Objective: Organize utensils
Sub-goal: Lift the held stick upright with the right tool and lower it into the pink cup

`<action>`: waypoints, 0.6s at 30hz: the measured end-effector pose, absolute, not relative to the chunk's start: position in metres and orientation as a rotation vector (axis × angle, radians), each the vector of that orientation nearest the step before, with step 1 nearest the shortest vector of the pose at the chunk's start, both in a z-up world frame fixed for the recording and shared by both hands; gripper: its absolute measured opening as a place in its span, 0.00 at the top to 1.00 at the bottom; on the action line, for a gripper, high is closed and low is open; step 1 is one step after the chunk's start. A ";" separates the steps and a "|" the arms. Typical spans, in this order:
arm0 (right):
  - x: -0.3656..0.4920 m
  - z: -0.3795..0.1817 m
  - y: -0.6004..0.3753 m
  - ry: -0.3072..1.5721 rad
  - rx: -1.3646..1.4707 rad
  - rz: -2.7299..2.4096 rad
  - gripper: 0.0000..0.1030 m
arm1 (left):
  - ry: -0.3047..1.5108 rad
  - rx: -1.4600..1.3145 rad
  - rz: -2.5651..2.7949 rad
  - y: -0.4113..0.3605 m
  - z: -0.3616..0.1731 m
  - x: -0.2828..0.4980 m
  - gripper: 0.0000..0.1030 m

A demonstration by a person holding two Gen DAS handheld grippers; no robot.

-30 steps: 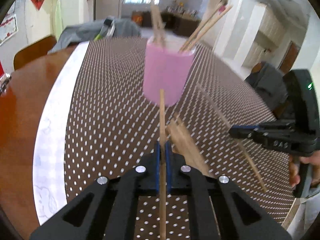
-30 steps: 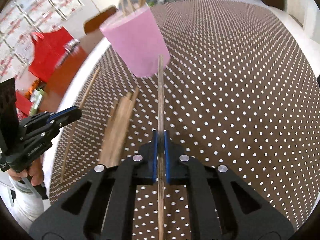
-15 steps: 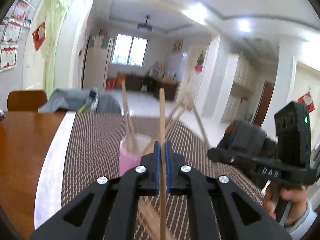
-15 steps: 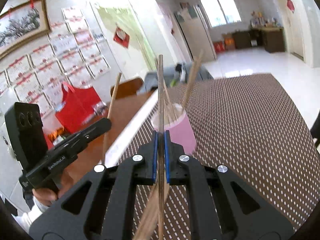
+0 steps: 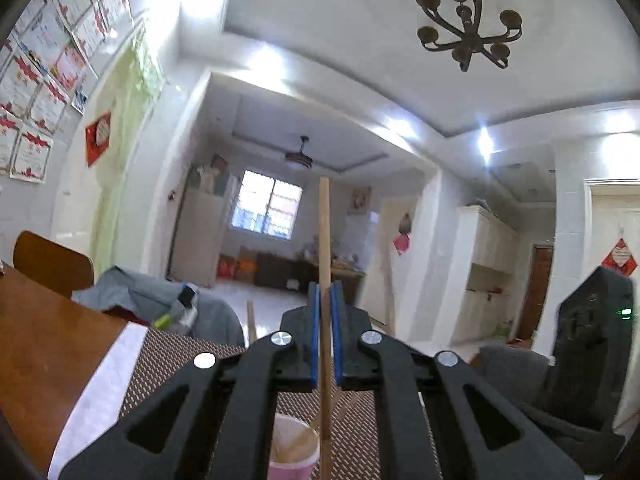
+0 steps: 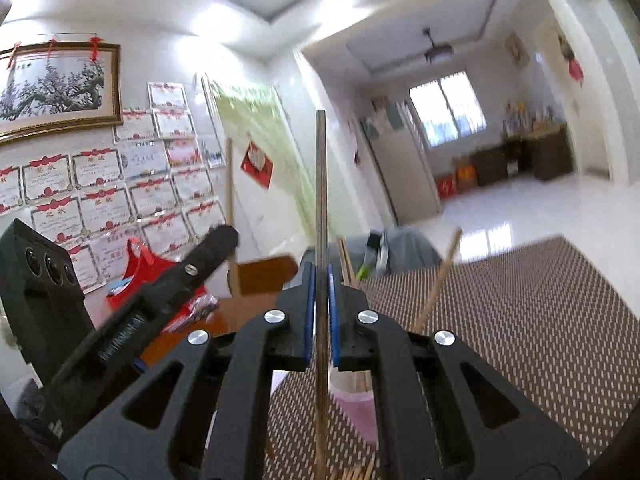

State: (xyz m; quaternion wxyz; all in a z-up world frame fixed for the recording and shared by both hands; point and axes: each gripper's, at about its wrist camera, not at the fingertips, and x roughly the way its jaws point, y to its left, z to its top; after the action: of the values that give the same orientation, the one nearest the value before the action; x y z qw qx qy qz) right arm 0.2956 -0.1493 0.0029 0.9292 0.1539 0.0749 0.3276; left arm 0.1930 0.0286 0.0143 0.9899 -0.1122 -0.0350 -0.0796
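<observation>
The left tongs [image 5: 325, 304] squeeze one wooden chopstick [image 5: 324, 240] that stands straight up. The right tongs [image 6: 320, 284] pinch another chopstick [image 6: 321, 184] the same way. Both are above the pink cup [image 5: 294, 454] on the dotted worktop [image 6: 520, 320].

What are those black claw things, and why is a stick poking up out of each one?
They are two grabbing tools that a person holds, one in each hand. Each has a small camera looking along its jaws, so one picture comes from the left gripper and the other from the right gripper. The jaws of each are shut on one wooden chopstick, the left chopstick and the right chopstick, both standing upright. Below them a pink cup with more chopsticks in it stands on a brown dotted mat. In the right picture you can also see the other tool from the side.
</observation>
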 end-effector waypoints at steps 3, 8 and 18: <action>0.306 0.003 -0.135 0.093 0.305 0.634 0.94 | -0.093 -0.238 -0.148 0.034 0.011 0.211 0.94; 0.327 -0.003 -0.124 0.061 0.326 0.610 0.94 | -0.105 -0.275 -0.133 0.048 0.003 0.233 0.94; 0.353 -0.014 -0.122 0.017 0.353 0.577 0.94 | -0.117 -0.309 -0.083 0.061 -0.014 0.271 0.94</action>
State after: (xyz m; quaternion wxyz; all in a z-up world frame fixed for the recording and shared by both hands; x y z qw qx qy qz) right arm 0.3527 -0.1219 -0.0136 0.9434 0.1732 0.0083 0.2828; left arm 0.2707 0.0613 -0.0138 0.9855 -0.1537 -0.0584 -0.0412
